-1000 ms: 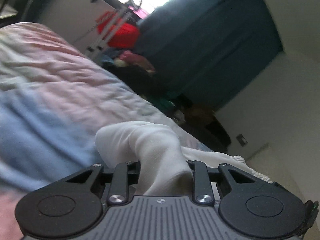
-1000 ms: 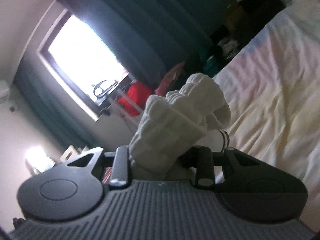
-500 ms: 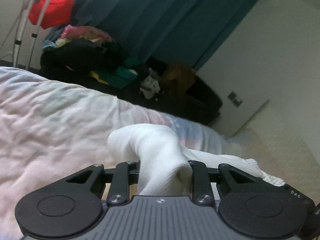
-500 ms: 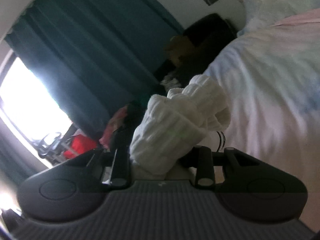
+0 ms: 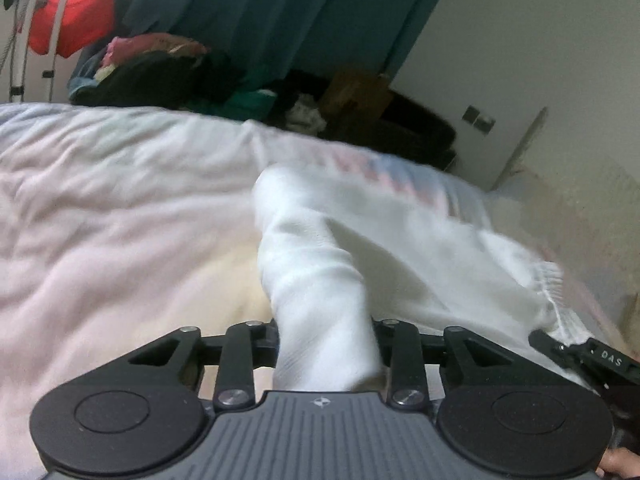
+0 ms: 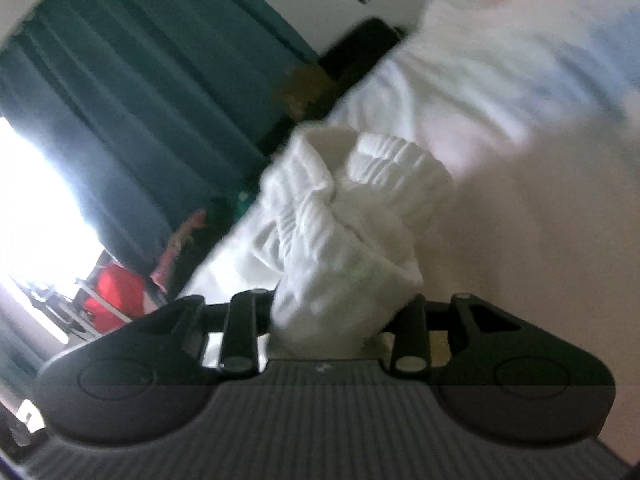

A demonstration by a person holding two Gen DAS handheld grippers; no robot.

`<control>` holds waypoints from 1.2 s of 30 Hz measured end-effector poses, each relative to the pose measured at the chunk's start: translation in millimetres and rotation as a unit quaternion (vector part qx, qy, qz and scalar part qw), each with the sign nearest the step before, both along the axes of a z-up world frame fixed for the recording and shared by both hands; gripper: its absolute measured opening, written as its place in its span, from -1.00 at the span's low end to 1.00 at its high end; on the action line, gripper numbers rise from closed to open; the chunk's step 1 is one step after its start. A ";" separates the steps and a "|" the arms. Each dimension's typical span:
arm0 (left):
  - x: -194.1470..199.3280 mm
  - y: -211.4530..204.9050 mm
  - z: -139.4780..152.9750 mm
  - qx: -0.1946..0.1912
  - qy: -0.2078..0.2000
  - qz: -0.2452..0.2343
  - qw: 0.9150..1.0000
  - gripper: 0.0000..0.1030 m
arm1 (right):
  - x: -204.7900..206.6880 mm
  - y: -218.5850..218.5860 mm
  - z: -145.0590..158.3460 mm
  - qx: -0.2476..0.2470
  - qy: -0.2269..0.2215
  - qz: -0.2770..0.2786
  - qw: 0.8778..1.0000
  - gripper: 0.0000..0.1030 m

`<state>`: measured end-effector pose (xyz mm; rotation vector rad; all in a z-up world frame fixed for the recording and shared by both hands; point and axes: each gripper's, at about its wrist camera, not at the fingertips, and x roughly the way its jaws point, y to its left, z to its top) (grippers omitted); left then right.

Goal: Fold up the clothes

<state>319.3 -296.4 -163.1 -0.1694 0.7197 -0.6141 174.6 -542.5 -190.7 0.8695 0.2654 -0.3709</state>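
A white sock (image 5: 320, 264) runs from my left gripper (image 5: 326, 344) out over the bed and off to the right, where its ribbed cuff (image 5: 556, 292) meets part of the other gripper at the frame's edge. My left gripper is shut on the sock's smooth end. In the right wrist view my right gripper (image 6: 340, 320) is shut on the bunched ribbed cuff (image 6: 352, 216) of the white sock. The fingertips of both grippers are hidden by the cloth.
A pale pink and blue quilt (image 5: 120, 208) covers the bed below both grippers. Beyond the bed are dark teal curtains (image 5: 260, 12), a pile of clothes (image 5: 160, 68), a red garment (image 5: 68, 20) on a rack, and a white wall (image 5: 540, 40).
Both grippers have swung and come down toward the quilt while holding the sock. The view has turned from the window side toward the wall corner, and the sock now stretches lower over the bed.
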 end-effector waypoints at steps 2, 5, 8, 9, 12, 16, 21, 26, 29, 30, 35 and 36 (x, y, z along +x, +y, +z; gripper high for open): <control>-5.6 1.4 0.6 0.010 -0.008 -0.006 1.000 -0.08 | -7.8 1.4 -12.3 0.021 0.006 -0.003 1.000 -0.22; -10.1 1.3 14.9 0.029 -0.004 -0.004 1.000 0.18 | -15.3 -2.8 -11.7 0.067 0.015 -0.008 0.998 -0.15; -21.5 5.3 37.4 0.046 -0.007 -0.004 0.999 0.42 | -24.5 -6.3 4.1 0.119 0.050 -0.015 0.992 -0.13; -28.2 7.9 46.8 0.049 -0.011 -0.006 0.999 0.47 | -27.4 -5.8 12.6 0.120 0.064 -0.016 0.991 -0.12; -52.5 17.3 77.9 0.055 -0.032 -0.013 0.998 0.56 | -36.2 -0.7 39.6 0.108 0.104 -0.012 0.989 -0.12; -88.9 26.0 121.4 0.071 -0.065 -0.009 0.995 0.71 | -56.7 19.5 77.9 0.052 0.134 -0.001 0.990 -0.13; -147.4 42.9 171.1 0.058 -0.098 -0.005 0.993 0.99 | -89.7 57.3 133.7 -0.044 0.128 0.040 0.990 0.05; -213.1 58.4 208.7 0.054 -0.128 -0.003 0.990 0.99 | -135.5 101.6 194.2 -0.153 0.082 0.055 0.983 0.85; -251.3 64.6 224.2 0.069 -0.154 -0.004 0.986 0.99 | -157.5 123.7 219.8 -0.187 0.072 0.067 0.977 0.85; -263.3 67.2 227.7 0.071 -0.162 -0.005 0.984 0.99 | -166.0 130.8 225.7 -0.197 0.067 0.069 0.976 0.85; -309.9 86.5 237.5 0.070 -0.174 -0.010 0.982 0.99 | -203.3 160.8 242.7 -0.242 0.044 0.075 0.966 0.85; -316.2 90.8 236.9 0.070 -0.177 -0.008 0.982 0.99 | -210.7 165.6 244.4 -0.246 0.040 0.075 0.966 0.85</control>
